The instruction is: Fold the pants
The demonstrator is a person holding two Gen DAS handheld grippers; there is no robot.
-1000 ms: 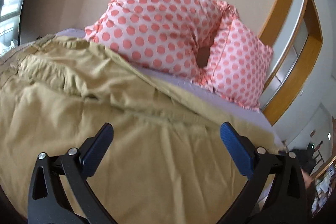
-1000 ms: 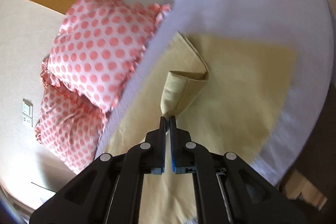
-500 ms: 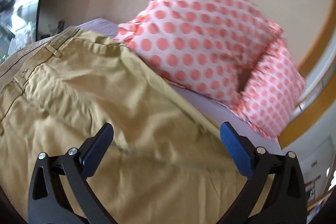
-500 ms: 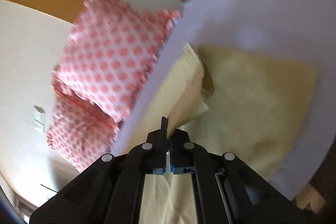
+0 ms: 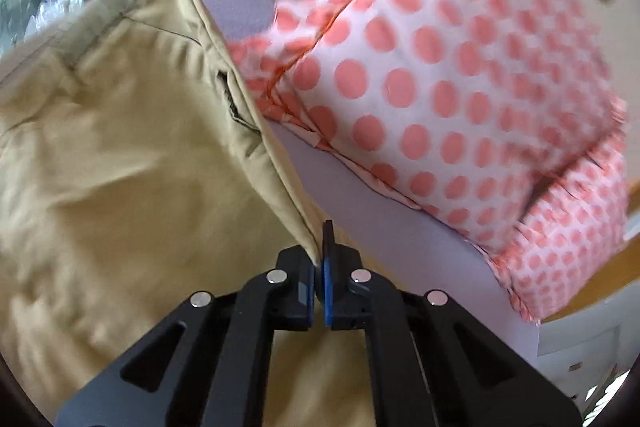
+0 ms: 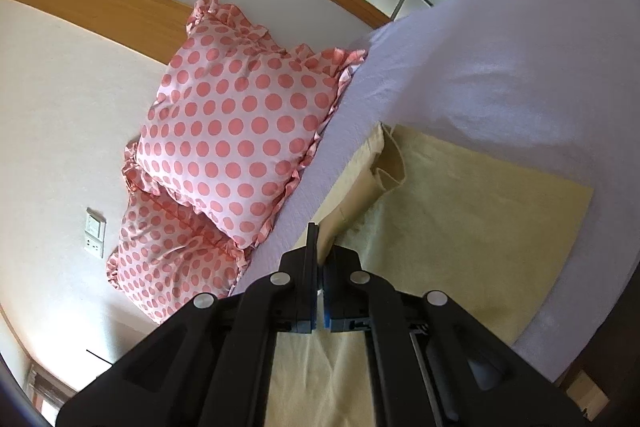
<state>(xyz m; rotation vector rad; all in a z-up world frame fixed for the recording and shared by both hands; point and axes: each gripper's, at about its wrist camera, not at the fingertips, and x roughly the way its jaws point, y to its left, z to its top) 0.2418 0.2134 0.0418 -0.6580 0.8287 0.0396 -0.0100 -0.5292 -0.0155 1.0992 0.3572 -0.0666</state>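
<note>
Both the left claw and right claw pinch the pants edge beside the pillow, fold barely begun.

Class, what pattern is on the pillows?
Pink dots on white pillows; clearest in the right wrist view.

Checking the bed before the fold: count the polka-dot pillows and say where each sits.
2. One pillow leans against the wall at the edge of the bed; the second pillow sits right beside it, partly covered. More could lie out of frame.
</note>
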